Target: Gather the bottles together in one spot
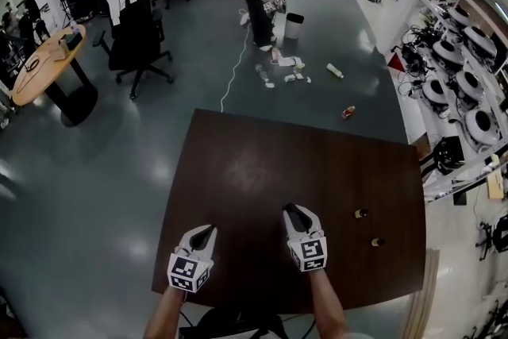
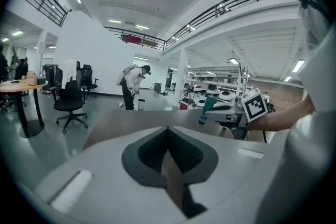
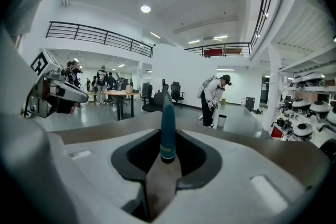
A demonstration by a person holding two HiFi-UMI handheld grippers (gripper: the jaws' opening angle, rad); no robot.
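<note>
Right tool [image 1: 296, 217] is pinching a slim teal bottle [image 3: 167, 128], likely meaning to set it beside two small bottles [image 1: 360, 213] standing on the desk [image 1: 238, 171] to its right, while the left tool [image 2: 168, 139], pressed together and empty, is hovering to its left.

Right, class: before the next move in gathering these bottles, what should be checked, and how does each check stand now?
1. Right gripper clamped on teal bottle: ok.
2. Left gripper empty, jaws together: ok.
3. Two small bottles standing upright: cannot tell.
4. Bare tabletop beside them: ok.
5. All bottles in one spot: not ok; the teal one is held.
</note>
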